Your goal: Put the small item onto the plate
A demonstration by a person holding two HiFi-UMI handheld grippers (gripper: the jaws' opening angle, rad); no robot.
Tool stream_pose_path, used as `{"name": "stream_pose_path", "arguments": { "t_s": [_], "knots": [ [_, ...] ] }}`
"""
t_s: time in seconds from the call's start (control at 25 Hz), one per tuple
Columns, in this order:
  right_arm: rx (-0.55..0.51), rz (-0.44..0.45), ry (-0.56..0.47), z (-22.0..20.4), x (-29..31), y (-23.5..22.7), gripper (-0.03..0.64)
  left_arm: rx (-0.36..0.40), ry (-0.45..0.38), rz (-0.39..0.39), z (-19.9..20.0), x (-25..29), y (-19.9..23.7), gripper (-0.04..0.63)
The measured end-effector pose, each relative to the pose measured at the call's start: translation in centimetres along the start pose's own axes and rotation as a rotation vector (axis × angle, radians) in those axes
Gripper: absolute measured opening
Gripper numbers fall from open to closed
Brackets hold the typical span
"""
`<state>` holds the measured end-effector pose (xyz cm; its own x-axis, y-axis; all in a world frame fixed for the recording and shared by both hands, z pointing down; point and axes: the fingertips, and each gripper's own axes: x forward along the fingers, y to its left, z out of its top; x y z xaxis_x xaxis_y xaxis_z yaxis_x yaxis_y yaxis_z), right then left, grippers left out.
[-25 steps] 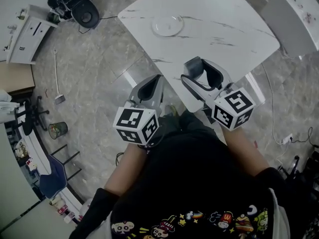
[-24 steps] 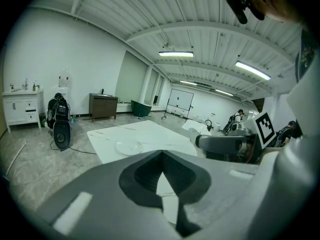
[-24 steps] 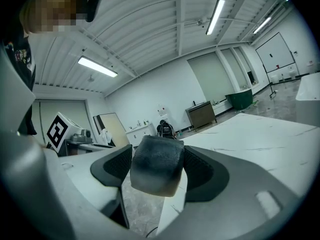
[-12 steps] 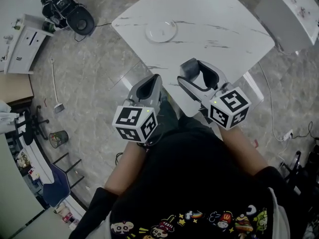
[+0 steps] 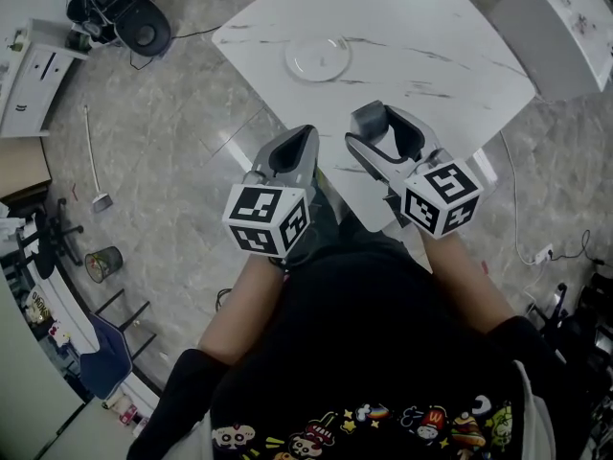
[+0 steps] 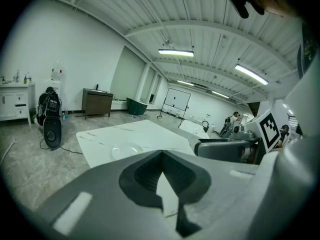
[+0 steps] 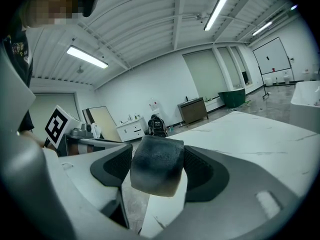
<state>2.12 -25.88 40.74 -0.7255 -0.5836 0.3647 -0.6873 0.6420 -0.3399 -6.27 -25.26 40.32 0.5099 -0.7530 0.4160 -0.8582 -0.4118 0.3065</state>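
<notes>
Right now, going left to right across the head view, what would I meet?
Black bag → left gripper → right gripper, gripping a small block → second table. Plate omitted: it overlaps the left gripper.

— Is the way to the plate [image 5: 319, 57] open?
— Yes: between our right gripper [image 5: 388, 127] and the plate we see only bare table [image 5: 431, 36] top. Its jaws are full with the dark block [image 7: 156, 165].
— And our left gripper [image 5: 299, 144]?
— It hangs over the floor [image 5: 182, 161], just beside the table edge; only that edge blocks it.
</notes>
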Motion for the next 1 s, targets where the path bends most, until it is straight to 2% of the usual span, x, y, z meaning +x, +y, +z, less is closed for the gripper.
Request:
{"name": "stream_pose_path", "arguments": {
  "t_s": [0.48,1.0],
  "knots": [
    [-0.001,-0.084,0.093,0.8,11.0,-3.5,0.348,-0.067,0.049,-0.053,0.9,6.0,8.6,0.0],
    [-0.017,-0.195,0.258,-3.0,22.4,-10.6,0.348,-0.162,0.129,-0.069,-1.7,12.3,16.3,0.0]
  ]
}}
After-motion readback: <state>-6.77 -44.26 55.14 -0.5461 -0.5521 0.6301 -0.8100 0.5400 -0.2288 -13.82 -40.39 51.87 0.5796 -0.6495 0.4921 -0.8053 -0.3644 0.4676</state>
